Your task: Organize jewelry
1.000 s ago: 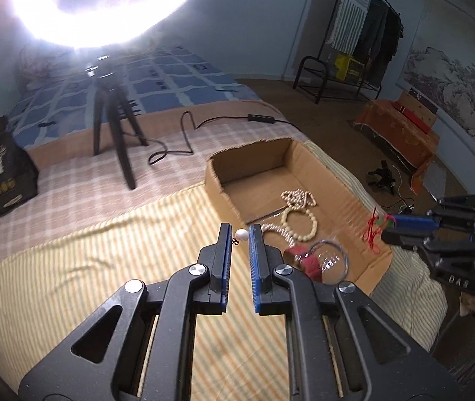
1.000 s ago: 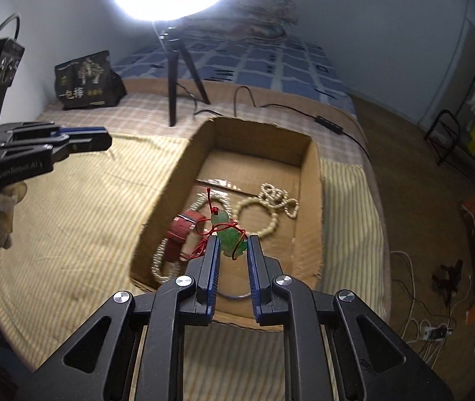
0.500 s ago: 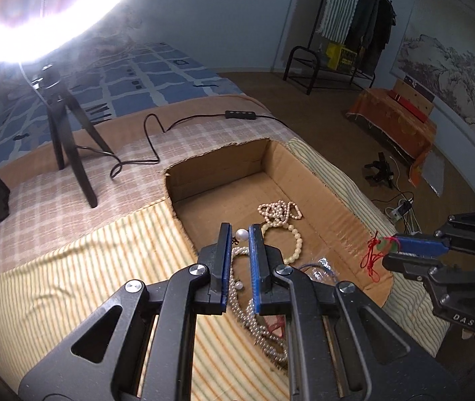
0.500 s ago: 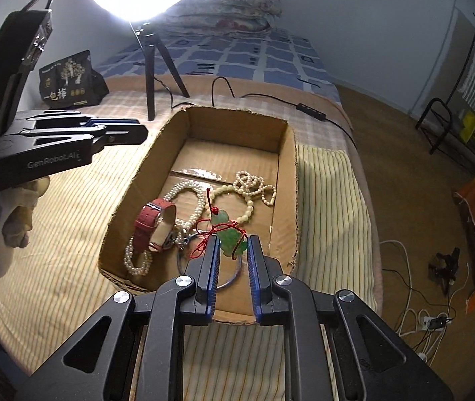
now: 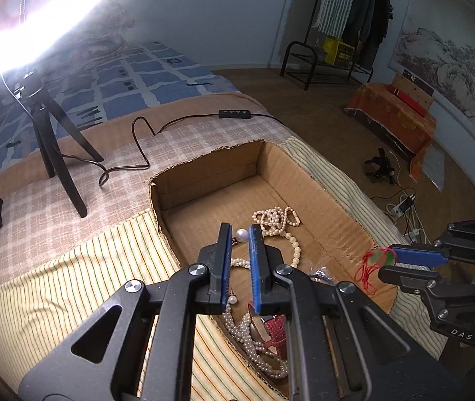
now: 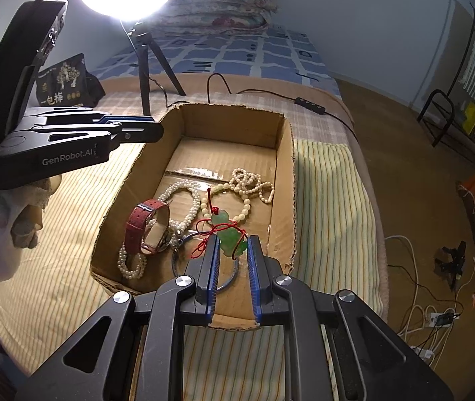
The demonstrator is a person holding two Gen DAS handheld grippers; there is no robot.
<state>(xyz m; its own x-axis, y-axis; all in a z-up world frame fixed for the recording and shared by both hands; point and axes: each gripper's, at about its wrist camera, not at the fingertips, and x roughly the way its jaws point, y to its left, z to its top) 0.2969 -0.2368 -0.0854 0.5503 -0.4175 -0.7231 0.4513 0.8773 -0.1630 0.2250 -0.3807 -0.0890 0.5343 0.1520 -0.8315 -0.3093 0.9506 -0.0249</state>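
Holding: right tongs (image 6: 232, 250) are pinched on the green jade pendant (image 6: 230, 234), hanging over the near end of the cardboard box (image 6: 286, 153), its red cord (image 6: 204, 234) dangling loose off the left side.
Pendant feel: looks small, hard and glossy, so probably slippery and chip-prone. I'd grip the flat faces of the stone, not the cord, which is limp and will just swing.
Left tongs: left tongs (image 5: 240, 234) are narrow, with a single white pearl (image 5: 242, 234) sitting right at the tips. It looks pinched, but I can't swear the pads touch it. Round and slick, likely to pop out.
Box contents: pearl necklace (image 6: 184, 200) and cream bead strand (image 6: 252, 183) lie in floppy piles. Red-strap watch (image 6: 147, 224) sits by the left wall, with a metal ring (image 6: 204, 267) at the near wall.
Box spot: on the striped blanket (image 6: 324, 200), near the right edge of the bed.
Strands tip: light, tangly; lift from a loop.
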